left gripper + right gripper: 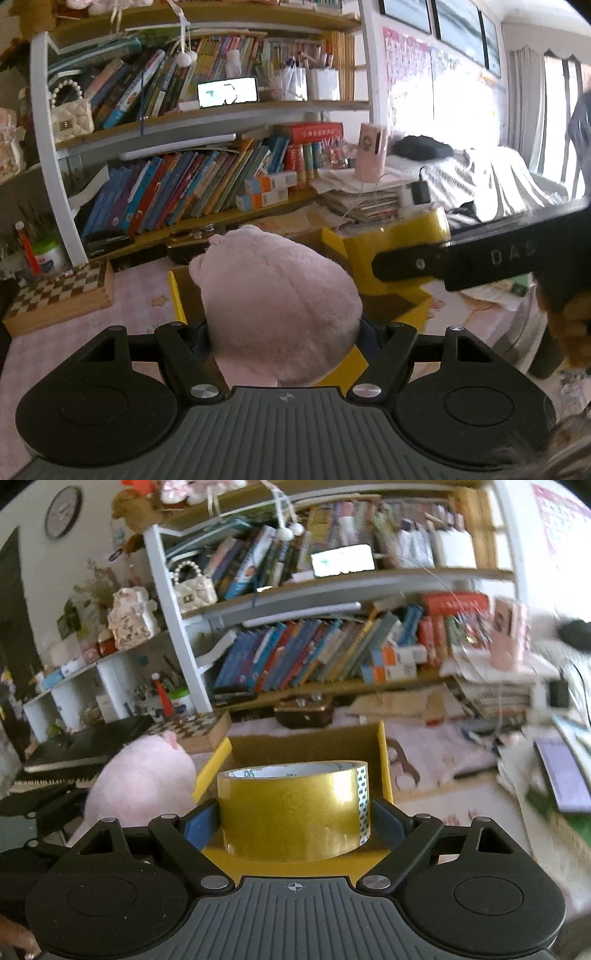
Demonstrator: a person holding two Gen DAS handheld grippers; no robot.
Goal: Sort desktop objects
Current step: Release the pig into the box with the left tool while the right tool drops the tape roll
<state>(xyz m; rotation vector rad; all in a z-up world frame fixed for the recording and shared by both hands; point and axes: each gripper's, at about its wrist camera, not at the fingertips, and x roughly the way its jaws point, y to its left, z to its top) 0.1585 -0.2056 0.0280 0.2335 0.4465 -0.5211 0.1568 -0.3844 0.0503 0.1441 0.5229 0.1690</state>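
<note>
A: Status on the sort at that frame?

B: Mid-run, by my read. Both tools were loaded and nothing looked dropped yet. Left gripper (284, 328) had its fingers clamped on the pink plush toy (275, 302), held up over the near-left corner of the yellow cardboard box (397, 236).

A: And the right?

B: Right gripper (295, 812) had its fingers closed against both sides of a roll of yellow packing tape (293, 808), standing on its edge between the blue pads (197, 827). It hung over the near edge of the same box, with the brown inside (306, 747) showing behind it.

A: Anything in the box already?

B: What showed of the floor looked bare, but the toy and the roll hid much of it. Can't tell for sure.

A: Left to do?

B: I'd judge both releases, toy and tape. Desk stayed cluttered: chessboard box (61, 291) at the left edge, paper stack (364, 197) at the back right by the bookshelf (207, 162). Whether those count for sorting, unclear.
</note>
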